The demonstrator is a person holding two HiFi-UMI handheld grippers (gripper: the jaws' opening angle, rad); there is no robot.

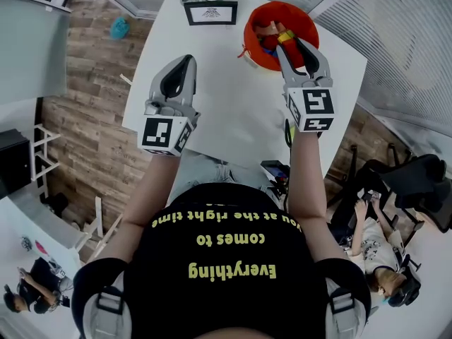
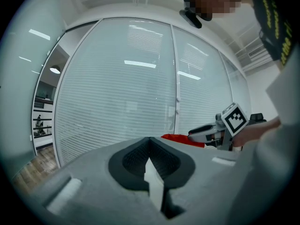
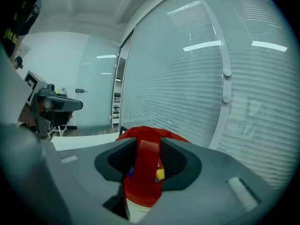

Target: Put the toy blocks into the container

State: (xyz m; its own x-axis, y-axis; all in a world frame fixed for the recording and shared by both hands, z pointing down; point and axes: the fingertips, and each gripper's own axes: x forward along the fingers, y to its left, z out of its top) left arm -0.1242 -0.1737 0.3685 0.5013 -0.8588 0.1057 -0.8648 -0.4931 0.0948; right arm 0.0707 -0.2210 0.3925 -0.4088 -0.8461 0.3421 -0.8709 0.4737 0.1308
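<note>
White table (image 1: 233, 111) fills the middle, and up at its far end sits the red container (image 1: 251, 27), upright, with toy blocks (image 1: 271, 41) piled inside. The right gripper (image 1: 296, 48) reaches out over the container's rim, tips above the pile. Its jaws stand partway apart and are pressed on a red block (image 3: 147, 159), with blue and yellow pieces peeking past either side. Across from it, the left gripper (image 1: 187, 61) hovers level over bare tabletop, well apart from the container. Its jaws are closed tip to tip with nothing in them. Beside the container lies a small black-framed card (image 1: 210, 12).
</note>
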